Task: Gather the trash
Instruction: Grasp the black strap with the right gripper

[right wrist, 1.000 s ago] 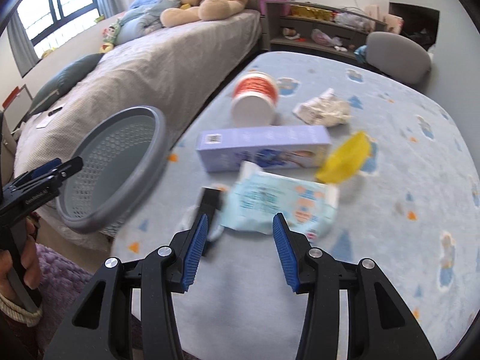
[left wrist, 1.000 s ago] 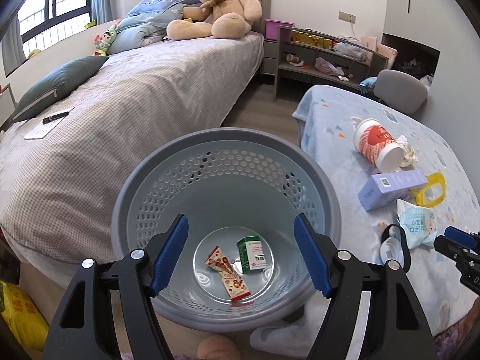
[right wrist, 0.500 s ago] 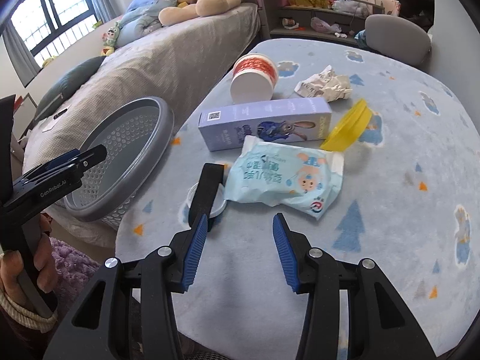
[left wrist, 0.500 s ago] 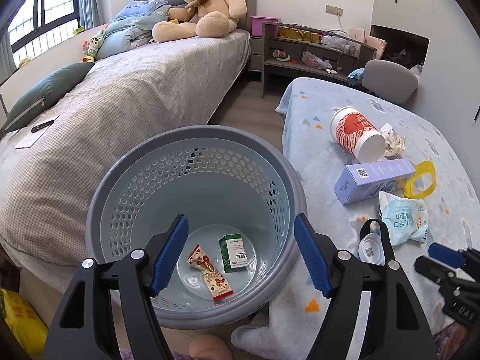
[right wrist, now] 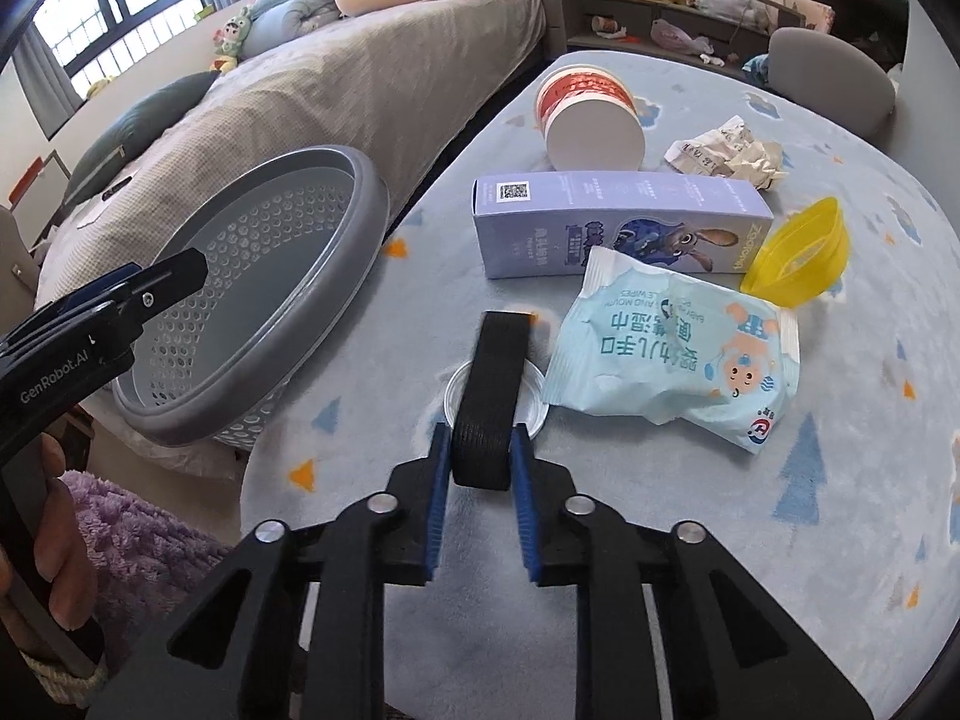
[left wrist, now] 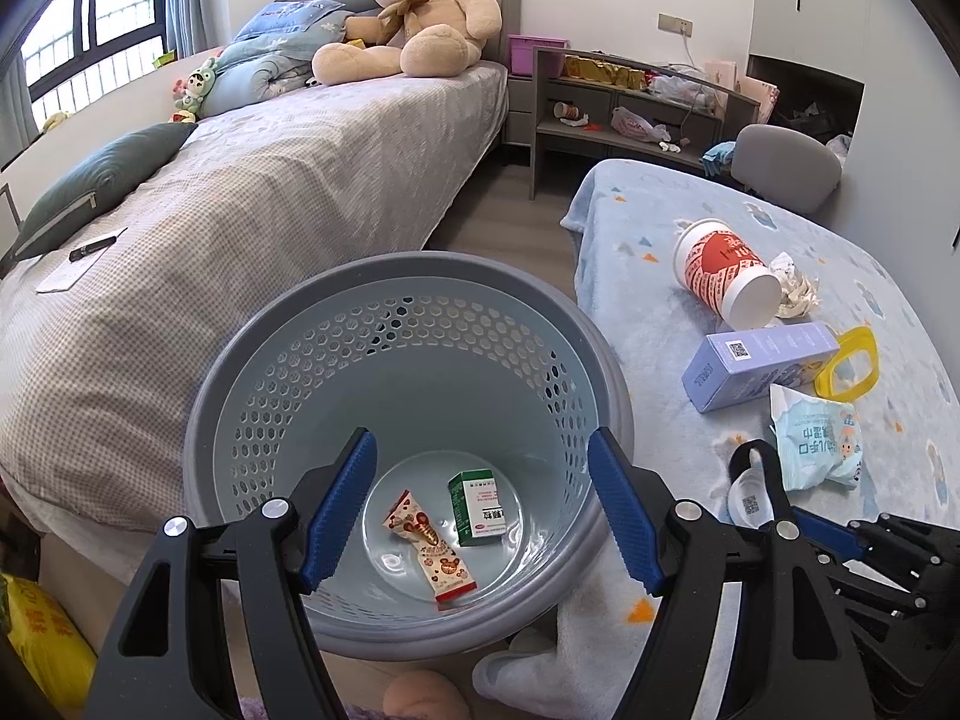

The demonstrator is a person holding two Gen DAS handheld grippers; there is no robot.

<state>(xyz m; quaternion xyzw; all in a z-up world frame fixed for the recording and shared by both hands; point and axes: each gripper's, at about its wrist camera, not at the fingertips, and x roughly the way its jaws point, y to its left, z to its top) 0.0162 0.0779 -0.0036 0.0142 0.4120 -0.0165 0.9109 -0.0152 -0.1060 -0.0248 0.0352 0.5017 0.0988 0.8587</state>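
Note:
My left gripper (left wrist: 483,510) is open and hovers over the grey perforated trash basket (left wrist: 252,360), which holds a snack wrapper (left wrist: 432,546) and a small green box (left wrist: 479,507). My right gripper (right wrist: 480,462) is shut on the near end of a black strap (right wrist: 495,384) that lies over a small clear lid (right wrist: 531,399) on the blue blanket. Beyond it lie a light-blue wipes pack (right wrist: 678,354), a purple box (right wrist: 618,225), a yellow ring (right wrist: 798,252), a red-and-white cup (right wrist: 588,114) and crumpled paper (right wrist: 729,150). The basket (right wrist: 252,312) stands left of the table.
A bed with a grey cover (left wrist: 240,192) and a teddy bear (left wrist: 414,12) lies behind the basket. A grey shelf unit (left wrist: 630,102) and a grey chair (left wrist: 786,165) stand at the far end. A purple fluffy rug (right wrist: 138,546) lies below.
My right gripper moved forward and closed on the black strap. The left gripper drifted slightly over the basket and stays open.

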